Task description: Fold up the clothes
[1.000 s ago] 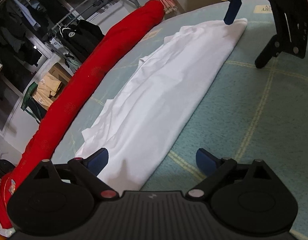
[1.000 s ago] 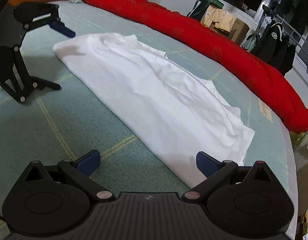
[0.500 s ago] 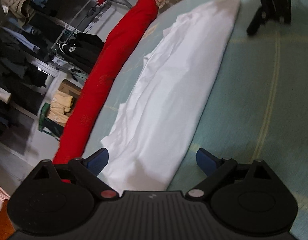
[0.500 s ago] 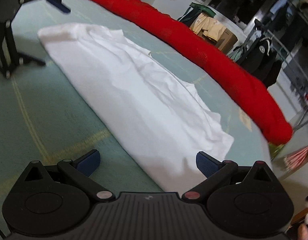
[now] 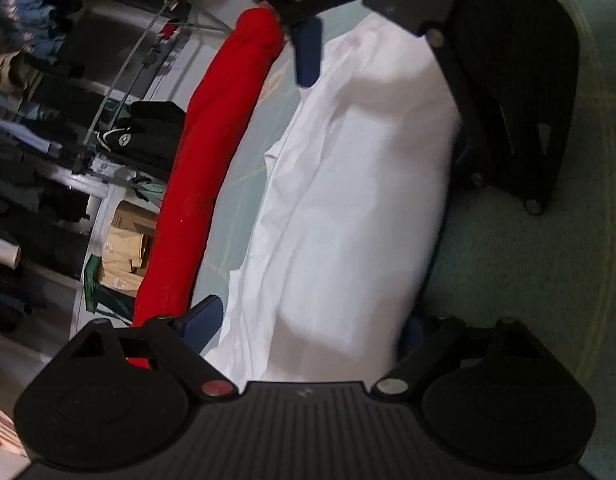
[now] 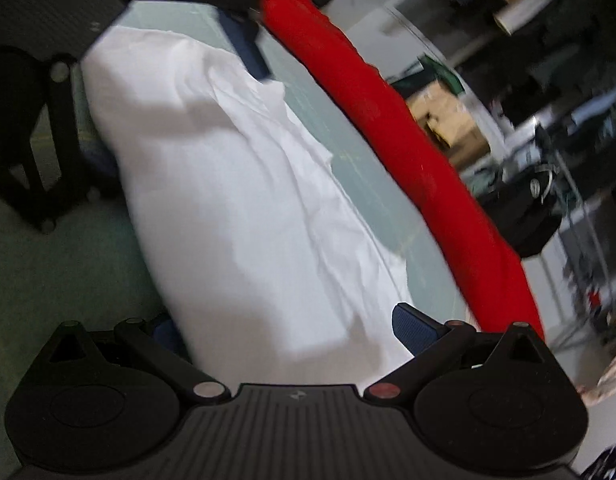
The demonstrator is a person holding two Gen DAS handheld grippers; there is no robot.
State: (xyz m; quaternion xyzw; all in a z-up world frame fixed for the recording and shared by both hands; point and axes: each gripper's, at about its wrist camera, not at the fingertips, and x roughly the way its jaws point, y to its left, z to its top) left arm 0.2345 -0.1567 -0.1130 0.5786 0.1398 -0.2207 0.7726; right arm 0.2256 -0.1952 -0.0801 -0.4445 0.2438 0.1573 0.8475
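Note:
A white garment (image 5: 348, 200), folded into a long strip, lies on the teal mat (image 5: 528, 280). My left gripper (image 5: 308, 328) straddles the near end of the strip. Its jaws are wide and closing, with cloth between the two blue pads, the right pad half hidden at the cloth's edge. At the far end a blue finger (image 5: 308, 52) of the other gripper shows over the cloth. In the right wrist view my right gripper (image 6: 288, 332) straddles the opposite end of the garment (image 6: 236, 200). It stands open, its left pad tucked by the cloth's edge.
A long red bolster (image 5: 212, 168) runs along the mat beside the garment, also red bolster (image 6: 408, 132). Beyond the mat's edge stand clothes racks with dark garments (image 5: 148, 136) and a cardboard box (image 5: 124, 240).
Both grippers have rolled and moved in along the mat toward each other. The garment's ends, earlier in front of the fingers, now lie between them. Each gripper looms much larger in the other's view.

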